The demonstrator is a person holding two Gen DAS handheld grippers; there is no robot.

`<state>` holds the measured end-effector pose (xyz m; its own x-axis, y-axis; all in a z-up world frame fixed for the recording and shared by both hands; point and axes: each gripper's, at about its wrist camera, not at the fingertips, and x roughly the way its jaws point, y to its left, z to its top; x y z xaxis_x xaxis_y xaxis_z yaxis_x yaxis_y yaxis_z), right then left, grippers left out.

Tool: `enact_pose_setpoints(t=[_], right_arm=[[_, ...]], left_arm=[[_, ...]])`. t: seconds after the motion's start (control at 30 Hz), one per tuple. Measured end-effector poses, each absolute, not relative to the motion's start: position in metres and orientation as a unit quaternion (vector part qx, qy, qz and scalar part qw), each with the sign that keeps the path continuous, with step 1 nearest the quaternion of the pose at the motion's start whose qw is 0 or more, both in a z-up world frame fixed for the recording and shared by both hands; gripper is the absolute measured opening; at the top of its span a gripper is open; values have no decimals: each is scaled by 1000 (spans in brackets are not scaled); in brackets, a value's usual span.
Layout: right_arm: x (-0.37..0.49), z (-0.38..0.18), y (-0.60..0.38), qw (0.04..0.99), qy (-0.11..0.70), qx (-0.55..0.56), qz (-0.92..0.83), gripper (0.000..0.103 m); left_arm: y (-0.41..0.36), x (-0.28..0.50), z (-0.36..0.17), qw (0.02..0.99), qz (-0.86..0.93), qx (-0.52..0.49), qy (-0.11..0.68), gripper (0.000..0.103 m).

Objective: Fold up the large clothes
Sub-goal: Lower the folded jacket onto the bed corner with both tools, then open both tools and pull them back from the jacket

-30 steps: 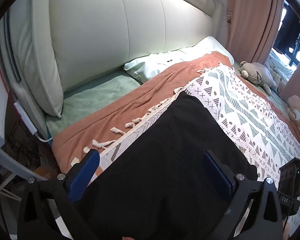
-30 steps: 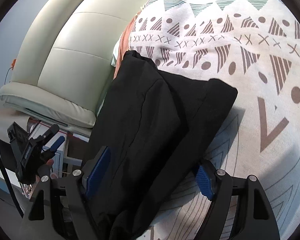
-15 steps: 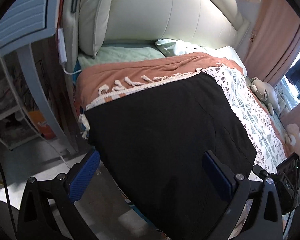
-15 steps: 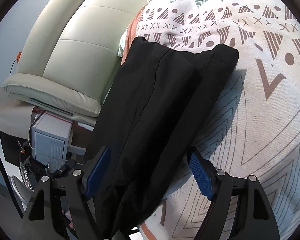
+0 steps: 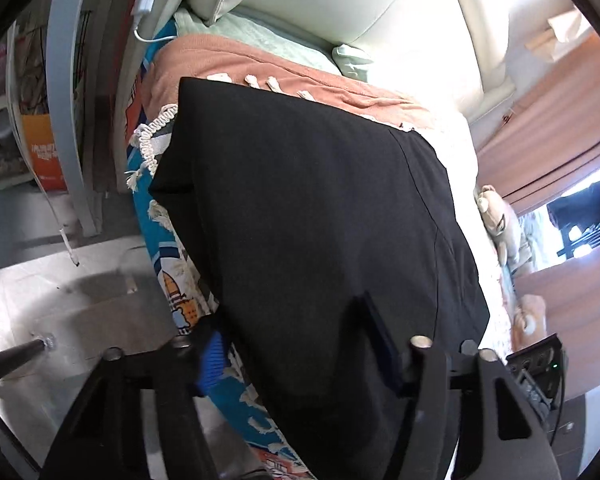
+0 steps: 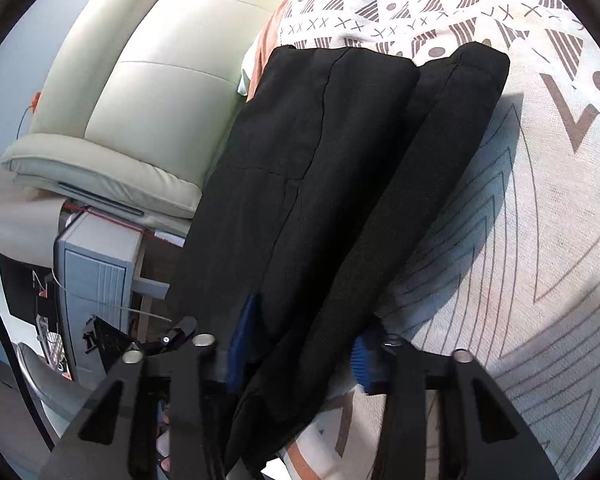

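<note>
The black garment [image 5: 308, 216] lies folded on the bed's patterned blanket [image 6: 540, 200], its near end hanging over the edge. Both grippers' jaws have just been closing with that near end between them. The left gripper [image 5: 296, 356] and right gripper [image 6: 300, 344] are each half buried in dark cloth, so whether their pads press it I cannot tell.

**Gripper hardware: appearance**

Left gripper [image 5: 296, 356]: matte black angular frame with triangular cut-outs, silver round screw heads, ribbed blue finger pads [image 5: 211, 359]. Right gripper [image 6: 298, 354]: identical black frame, silver screws, blue pads [image 6: 360, 360].
</note>
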<state>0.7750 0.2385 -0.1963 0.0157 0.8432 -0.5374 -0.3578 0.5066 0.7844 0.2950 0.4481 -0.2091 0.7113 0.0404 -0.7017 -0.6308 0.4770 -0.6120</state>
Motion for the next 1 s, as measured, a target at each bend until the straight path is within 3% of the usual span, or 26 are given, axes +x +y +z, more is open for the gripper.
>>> enact_pose_setpoints(t=[0.07, 0.2, 0.73, 0.83, 0.87, 0.9, 0.93, 0.97, 1.0], right_arm=[[779, -197, 241, 677, 540, 225, 446, 24], [783, -197, 246, 682, 535, 226, 444, 20], [763, -189, 226, 715, 551, 171, 395, 23], [753, -177, 216, 726, 546, 148, 390, 24], [750, -175, 212, 729, 546, 145, 388, 24], [746, -171, 205, 732, 543, 143, 385, 31], [744, -167, 201, 734, 541, 144, 384, 40], [742, -164, 197, 737, 538, 144, 383, 72], [738, -159, 191, 741, 533, 144, 383, 96]], left_arm=[[451, 297, -208, 800, 210, -465, 315, 52], [454, 307, -204, 804, 210, -454, 320, 51], [430, 301, -202, 799, 236, -428, 350, 52], [420, 296, -204, 797, 237, -424, 358, 57], [417, 295, -204, 796, 235, -425, 361, 65], [413, 293, -204, 796, 232, -425, 363, 76], [408, 291, -204, 797, 228, -424, 366, 79], [402, 289, -202, 798, 226, -420, 367, 82], [397, 288, -200, 800, 225, -415, 369, 82]])
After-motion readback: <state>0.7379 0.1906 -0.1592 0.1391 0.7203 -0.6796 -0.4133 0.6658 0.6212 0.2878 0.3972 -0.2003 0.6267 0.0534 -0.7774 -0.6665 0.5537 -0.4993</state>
